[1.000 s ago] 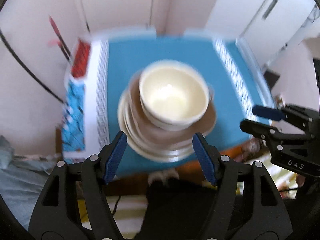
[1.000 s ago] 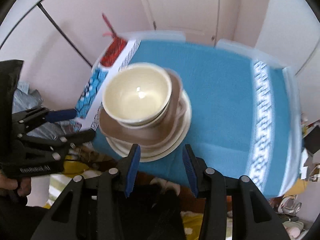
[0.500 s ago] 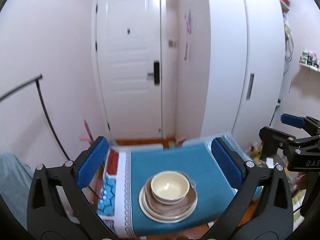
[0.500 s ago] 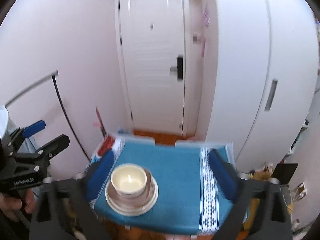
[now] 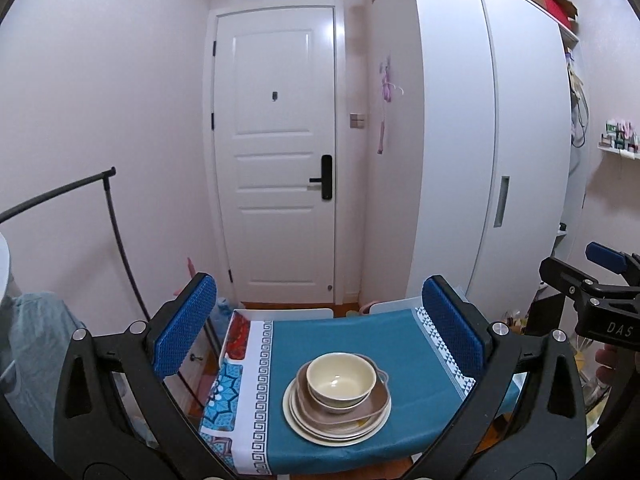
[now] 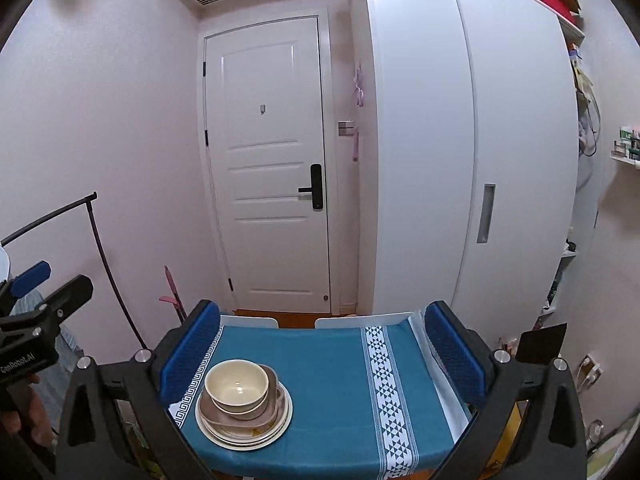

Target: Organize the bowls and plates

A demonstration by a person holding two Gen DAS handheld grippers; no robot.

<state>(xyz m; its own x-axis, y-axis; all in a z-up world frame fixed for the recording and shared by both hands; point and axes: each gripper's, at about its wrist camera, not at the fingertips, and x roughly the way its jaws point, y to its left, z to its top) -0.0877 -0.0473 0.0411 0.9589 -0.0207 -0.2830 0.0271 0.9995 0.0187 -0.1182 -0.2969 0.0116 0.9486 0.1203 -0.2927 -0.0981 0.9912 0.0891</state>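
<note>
A cream bowl (image 5: 341, 377) sits on top of a brown dish (image 5: 372, 406), which rests on a stack of cream plates (image 5: 304, 420) on a small table with a blue cloth (image 5: 340, 336). The same stack shows in the right wrist view: bowl (image 6: 237, 389), brown dish (image 6: 276, 402), plates (image 6: 240, 438). My left gripper (image 5: 322, 330) is open and empty, held back from the table and above it. My right gripper (image 6: 320, 354) is open and empty, also held back from the stack.
A white door (image 5: 280, 160) and a tall white wardrobe (image 5: 480, 140) stand behind the table. A black clothes rail (image 5: 116, 232) is at the left. The cloth (image 6: 340, 360) has patterned white borders.
Both grippers have pulled up and well back from the stack and opened wider. The view now takes in the whole room; the stack has not moved.
</note>
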